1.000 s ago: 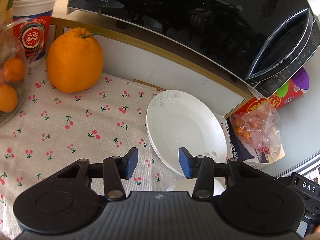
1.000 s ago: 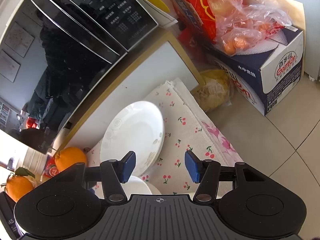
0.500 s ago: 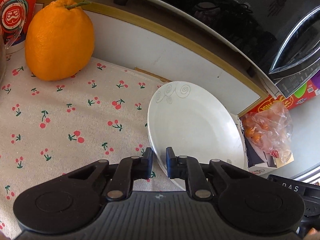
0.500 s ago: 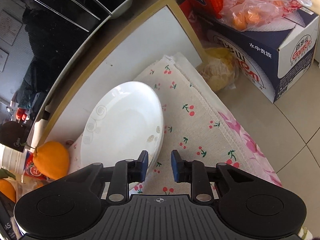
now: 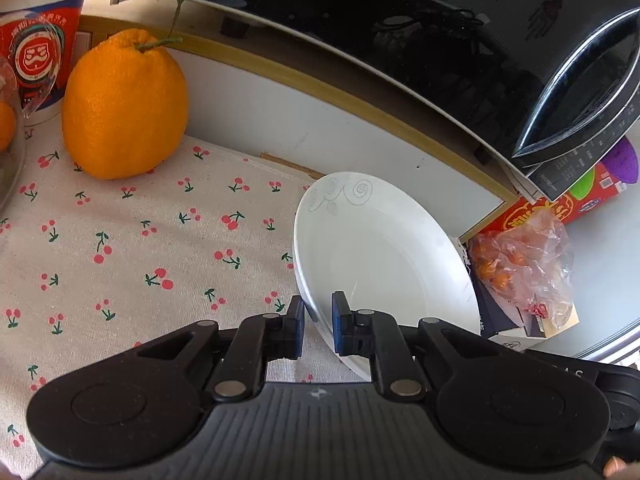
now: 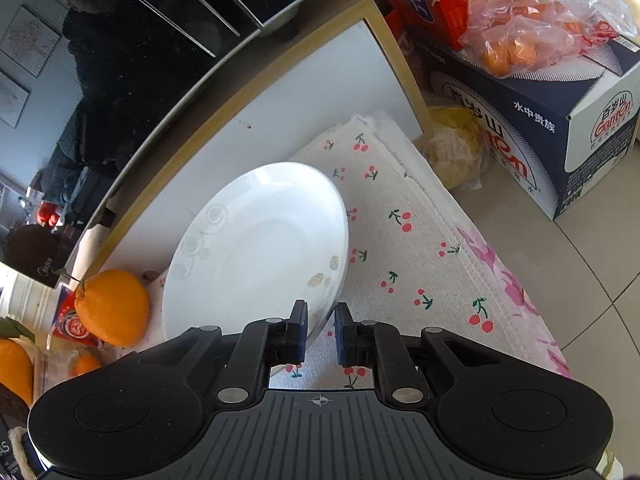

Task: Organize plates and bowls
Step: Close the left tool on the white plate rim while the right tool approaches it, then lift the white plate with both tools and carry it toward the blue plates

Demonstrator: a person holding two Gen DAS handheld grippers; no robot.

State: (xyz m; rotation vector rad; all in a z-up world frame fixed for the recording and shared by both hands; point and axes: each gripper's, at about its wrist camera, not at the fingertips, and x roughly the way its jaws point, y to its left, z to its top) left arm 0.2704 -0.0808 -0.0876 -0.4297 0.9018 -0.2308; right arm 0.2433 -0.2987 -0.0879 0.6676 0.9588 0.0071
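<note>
A white plate [image 5: 380,256] with a faint swirl pattern lies on the cherry-print cloth [image 5: 120,260], close to the white cabinet front. My left gripper [image 5: 318,326] is shut on the plate's near left rim, one blue pad on either side. In the right wrist view the same plate [image 6: 260,248] fills the middle. My right gripper [image 6: 321,328] has the near right rim between its pads, and its jaws are closing on it. Whether a second plate lies underneath I cannot tell.
A big orange [image 5: 124,104] and a red-and-white paper cup [image 5: 36,52] stand at the back left. A black microwave [image 5: 400,20] overhangs the cabinet behind. Right of the cloth, on the tiled floor, sits a dark blue carton [image 6: 540,120] with a bag of small oranges [image 6: 532,32].
Both grippers stood open a second ago and have moved in and closed on opposite sides of the plate's rim. The right one came forward towards the plate.
</note>
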